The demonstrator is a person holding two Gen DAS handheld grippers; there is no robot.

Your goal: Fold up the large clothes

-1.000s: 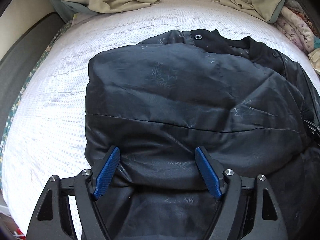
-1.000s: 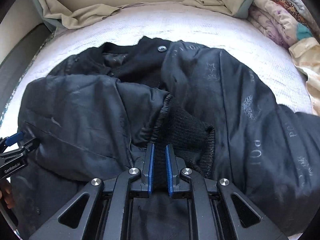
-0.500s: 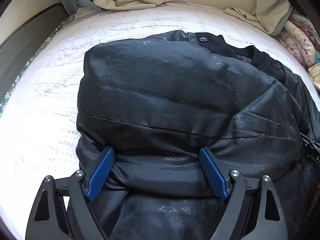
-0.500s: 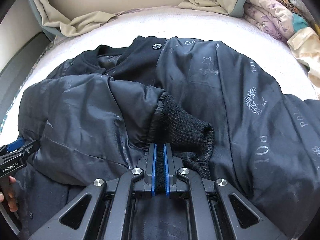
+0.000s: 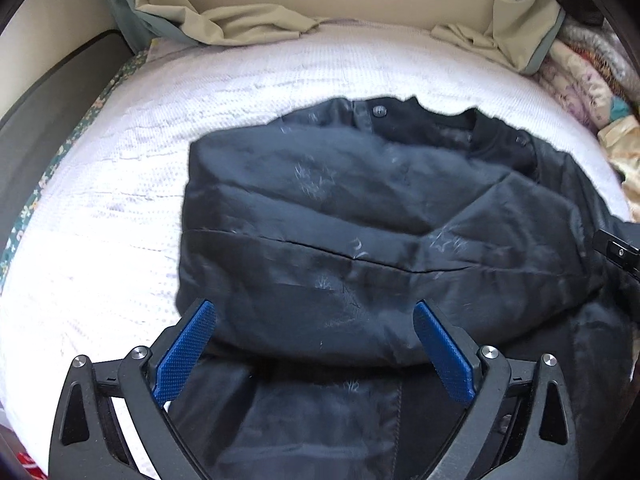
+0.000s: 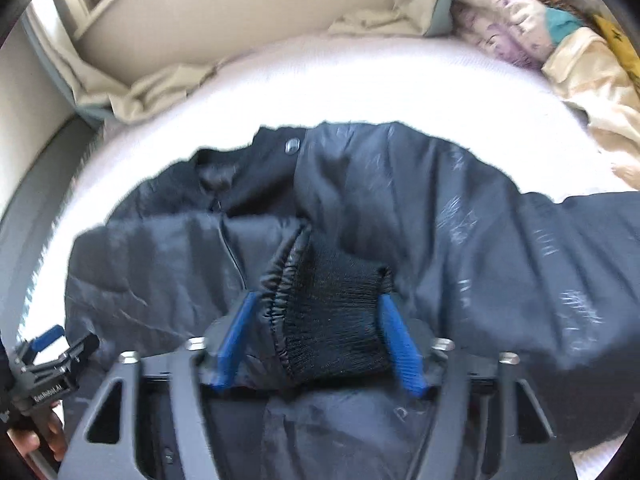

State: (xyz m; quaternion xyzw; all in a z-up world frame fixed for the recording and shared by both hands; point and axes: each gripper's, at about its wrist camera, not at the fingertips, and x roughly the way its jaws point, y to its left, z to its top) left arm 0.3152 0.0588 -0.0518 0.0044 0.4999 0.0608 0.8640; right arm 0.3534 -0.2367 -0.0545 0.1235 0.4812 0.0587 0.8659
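A large black jacket [image 5: 360, 216] with faint pale prints lies on the white bed cover [image 5: 120, 208], its left sleeve folded across the body. My left gripper [image 5: 314, 344] is open, its blue pads on either side of the folded sleeve's near edge. In the right wrist view the jacket [image 6: 460, 240] fills the middle, and the sleeve's black knit cuff [image 6: 336, 320] lies between the blue pads of my right gripper [image 6: 316, 344], which is open. The collar with a snap button [image 6: 292, 146] points away from me.
Beige sheets [image 5: 248, 24] are bunched along the headboard. Folded patterned blankets [image 6: 532, 28] are piled at the far right. The left gripper shows at the right wrist view's lower left [image 6: 48, 356]. A grey bed frame edge [image 5: 48, 120] runs along the left.
My right gripper has opened and let go of the knit cuff. Both grippers have pulled back from the jacket, so it looks smaller. The left gripper stays open.
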